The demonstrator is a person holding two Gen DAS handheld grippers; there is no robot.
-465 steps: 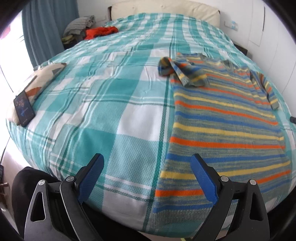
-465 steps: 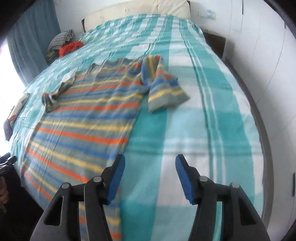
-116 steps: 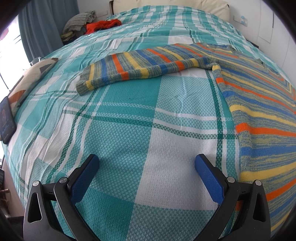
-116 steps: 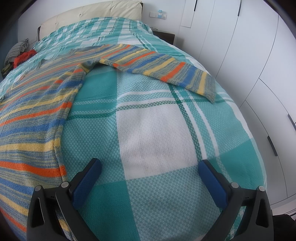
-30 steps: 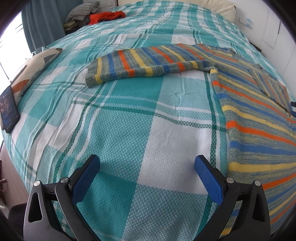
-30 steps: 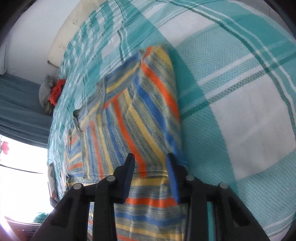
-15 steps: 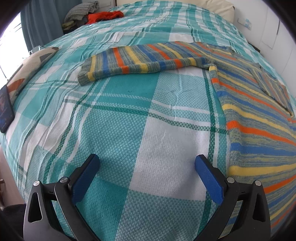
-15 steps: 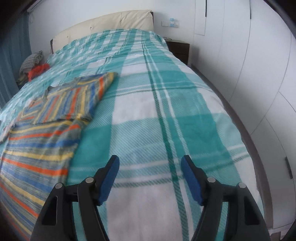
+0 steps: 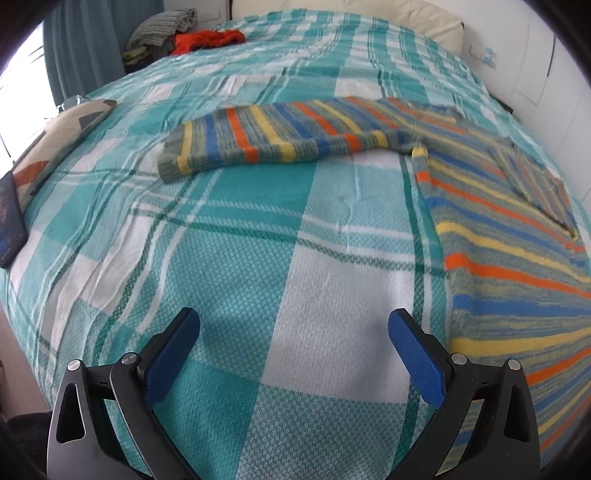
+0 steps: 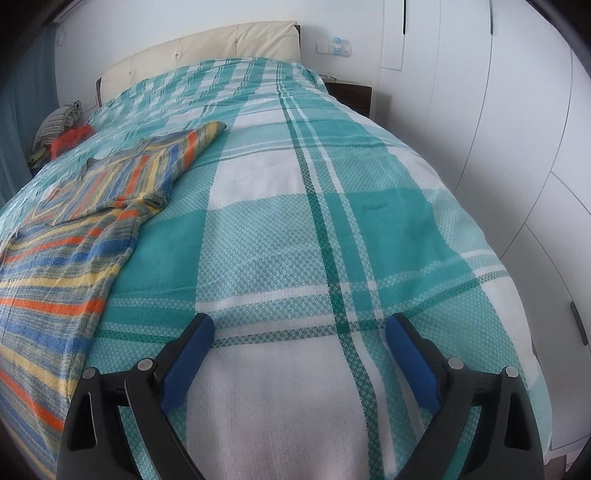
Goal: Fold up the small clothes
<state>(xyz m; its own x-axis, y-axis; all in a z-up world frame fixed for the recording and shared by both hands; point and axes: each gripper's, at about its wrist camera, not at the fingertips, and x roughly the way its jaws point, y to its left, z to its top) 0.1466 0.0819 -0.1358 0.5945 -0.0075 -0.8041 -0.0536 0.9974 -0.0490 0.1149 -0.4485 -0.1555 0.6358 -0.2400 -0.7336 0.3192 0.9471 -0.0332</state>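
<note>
A striped sweater (image 9: 509,236) in grey, blue, orange and yellow lies flat on the teal plaid bed cover (image 9: 258,229). Its left sleeve (image 9: 266,138) stretches out sideways across the cover. In the right wrist view the sweater (image 10: 62,251) fills the left side, with its right sleeve (image 10: 147,170) folded in over the chest. My left gripper (image 9: 293,325) hovers open over bare cover, left of the sweater's body. My right gripper (image 10: 299,330) is over bare cover to the right of the sweater; its jaws are still opening and hold nothing.
A red garment (image 9: 207,38) and a grey folded cloth (image 9: 162,26) sit at the far left of the bed. A patterned cushion (image 9: 59,136) and a dark phone (image 9: 9,221) lie at the left edge. White wardrobe doors (image 10: 517,129) stand close on the right.
The right gripper let go of the right sleeve, now folded over the sweater's chest, swung right over bare cover and opened wide. The left gripper barely moved.
</note>
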